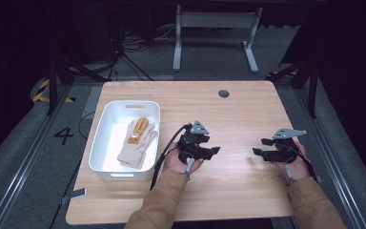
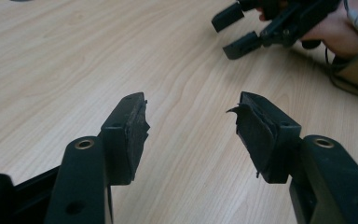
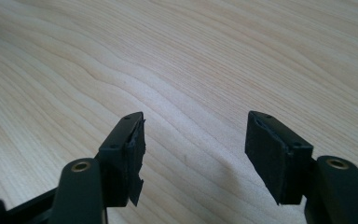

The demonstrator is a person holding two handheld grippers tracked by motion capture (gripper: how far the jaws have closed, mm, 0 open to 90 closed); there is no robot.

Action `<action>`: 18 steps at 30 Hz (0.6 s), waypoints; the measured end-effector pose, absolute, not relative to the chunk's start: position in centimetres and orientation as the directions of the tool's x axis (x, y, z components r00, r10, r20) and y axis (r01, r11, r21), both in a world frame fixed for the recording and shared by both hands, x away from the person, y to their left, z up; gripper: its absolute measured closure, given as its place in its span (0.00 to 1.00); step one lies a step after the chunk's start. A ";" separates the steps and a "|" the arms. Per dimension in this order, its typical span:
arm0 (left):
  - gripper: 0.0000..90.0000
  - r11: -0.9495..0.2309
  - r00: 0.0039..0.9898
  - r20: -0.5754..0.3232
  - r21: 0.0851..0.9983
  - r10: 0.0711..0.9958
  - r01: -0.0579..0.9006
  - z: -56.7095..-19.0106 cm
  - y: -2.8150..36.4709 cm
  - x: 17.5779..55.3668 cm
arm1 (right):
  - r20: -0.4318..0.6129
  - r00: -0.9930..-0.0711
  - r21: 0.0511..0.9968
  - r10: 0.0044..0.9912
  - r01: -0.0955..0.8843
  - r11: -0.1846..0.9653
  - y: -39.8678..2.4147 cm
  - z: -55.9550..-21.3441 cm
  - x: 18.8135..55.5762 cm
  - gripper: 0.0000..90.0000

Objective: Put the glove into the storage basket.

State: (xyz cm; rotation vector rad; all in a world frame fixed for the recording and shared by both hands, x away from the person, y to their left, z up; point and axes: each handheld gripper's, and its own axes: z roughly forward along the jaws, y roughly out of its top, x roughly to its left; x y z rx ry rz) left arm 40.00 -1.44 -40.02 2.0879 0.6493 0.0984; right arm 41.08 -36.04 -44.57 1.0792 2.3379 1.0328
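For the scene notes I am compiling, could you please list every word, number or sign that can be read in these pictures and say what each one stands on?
"4" – a dark numeral on the grey floor, left of the table.
Yellow and black hazard stripes, a sign without text, on the floor further back at the left.
The glove in the white bin has an orange patch; no lettering can be made out on it.

Black tongs [image 1: 215, 150], grey plates, tan sleeves [image 1: 164, 200].
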 end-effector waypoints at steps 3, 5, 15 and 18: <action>0.47 -0.443 0.855 -0.200 0.786 0.479 0.432 -41.5 -1.1 39.8 | -0.038 -0.637 0.739 0.770 0.502 0.451 -36.3 -44.7 41.3 0.42; 0.48 -0.439 0.853 -0.204 0.786 0.480 0.436 -42.5 -0.7 39.7 | -0.037 -0.635 0.738 0.771 0.503 0.450 -36.4 -44.7 41.3 0.42; 0.47 -0.550 0.838 -0.063 0.728 0.541 0.410 -45.1 -0.5 39.2 | -0.026 -0.642 0.727 0.766 0.514 0.455 -36.1 -45.2 41.4 0.41; 0.46 -0.558 0.843 -0.064 0.722 0.534 0.409 -45.6 -0.7 39.3 | -0.014 -0.645 0.728 0.764 0.517 0.450 -36.1 -45.3 41.4 0.41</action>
